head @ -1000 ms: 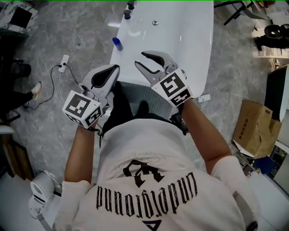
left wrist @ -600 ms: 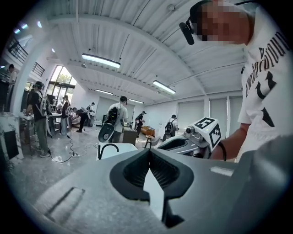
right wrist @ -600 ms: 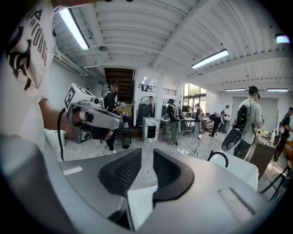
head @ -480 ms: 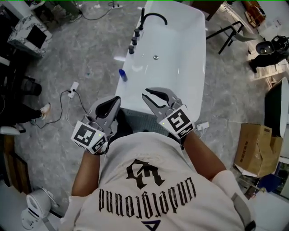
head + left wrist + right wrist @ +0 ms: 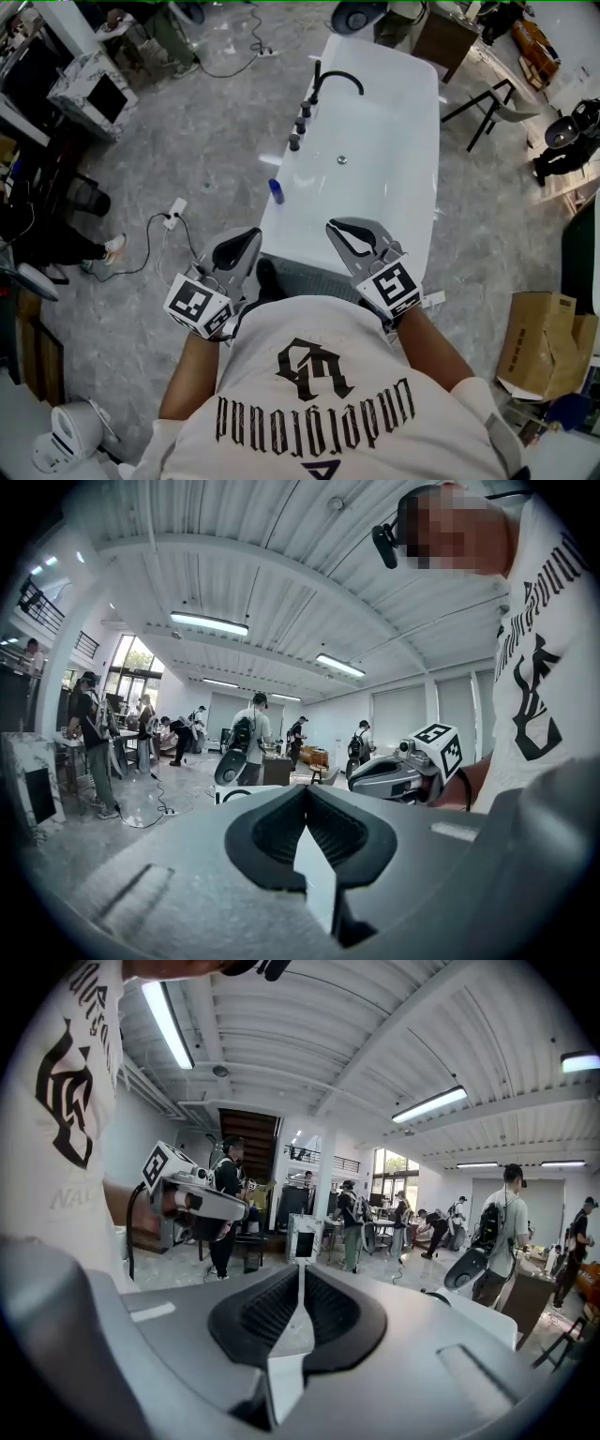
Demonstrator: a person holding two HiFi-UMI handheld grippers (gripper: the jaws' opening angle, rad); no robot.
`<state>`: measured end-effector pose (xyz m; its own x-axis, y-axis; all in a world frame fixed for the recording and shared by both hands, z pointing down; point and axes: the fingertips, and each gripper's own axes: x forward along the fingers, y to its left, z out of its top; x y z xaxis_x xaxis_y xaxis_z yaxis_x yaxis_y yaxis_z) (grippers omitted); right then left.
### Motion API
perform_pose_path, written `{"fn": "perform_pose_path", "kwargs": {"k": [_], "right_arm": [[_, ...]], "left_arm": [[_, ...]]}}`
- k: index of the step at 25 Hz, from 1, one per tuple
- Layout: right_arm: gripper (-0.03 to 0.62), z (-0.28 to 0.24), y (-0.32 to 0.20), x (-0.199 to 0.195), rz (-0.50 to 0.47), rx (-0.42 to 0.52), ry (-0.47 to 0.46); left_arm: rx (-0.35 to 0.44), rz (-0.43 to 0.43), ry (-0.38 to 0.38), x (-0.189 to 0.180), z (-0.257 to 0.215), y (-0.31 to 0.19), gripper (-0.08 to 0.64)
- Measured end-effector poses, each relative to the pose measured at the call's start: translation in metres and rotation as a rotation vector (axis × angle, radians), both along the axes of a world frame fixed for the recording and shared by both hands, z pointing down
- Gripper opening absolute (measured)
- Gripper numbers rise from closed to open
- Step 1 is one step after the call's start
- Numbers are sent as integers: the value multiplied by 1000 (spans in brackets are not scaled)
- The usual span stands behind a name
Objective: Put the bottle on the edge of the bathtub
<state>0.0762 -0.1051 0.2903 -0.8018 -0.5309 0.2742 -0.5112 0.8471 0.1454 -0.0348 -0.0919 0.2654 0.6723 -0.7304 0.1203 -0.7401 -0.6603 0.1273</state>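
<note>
A small blue bottle (image 5: 276, 190) stands upright on the left rim of the white bathtub (image 5: 424, 178), below the row of dark tap knobs (image 5: 298, 129). Both grippers are held near my chest, short of the tub's near end and apart from the bottle. My left gripper (image 5: 250, 233) points toward the tub's near left corner, its jaws together and empty (image 5: 306, 794). My right gripper (image 5: 337, 226) hovers over the near end of the tub; its jaws are closing, with the tips meeting and nothing between them (image 5: 300, 1269).
A black curved faucet (image 5: 337, 79) rises at the tub's far left. On the grey floor lie a power strip with cable (image 5: 174, 212) at left and a cardboard box (image 5: 541, 342) at right. A folding chair (image 5: 495, 103) stands right of the tub. Several people stand across the room.
My right gripper's jaws have gone from wide apart to together. Both grippers have drawn back toward my chest, and more of the tub and faucet has come into view. The bottle has not moved.
</note>
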Motion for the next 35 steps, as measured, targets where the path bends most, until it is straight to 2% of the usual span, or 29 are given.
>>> {"fn": "perform_pose_path", "kwargs": {"k": [6, 12, 18, 23, 30, 35], "right_arm": [[8, -10, 23, 9, -38, 12, -23], [2, -17, 52, 26, -83, -16, -33], [2, -3, 77, 6, -79, -76, -58], [2, 3, 90, 7, -59, -74, -57], [2, 0, 144, -8, -11, -74, -51], [2, 3, 201, -46, -14, -87, -48]], "left_arm": [[2, -51, -21, 2, -12, 30, 8], [-9, -84, -16, 13, -30, 73, 8], [-68, -118, -41, -21, -11, 110, 8], [-73, -61, -43, -12, -4, 116, 8], [-67, 16, -21, -13, 4, 157, 8], [-68, 32, -25, -50, 10, 209, 8]]}}
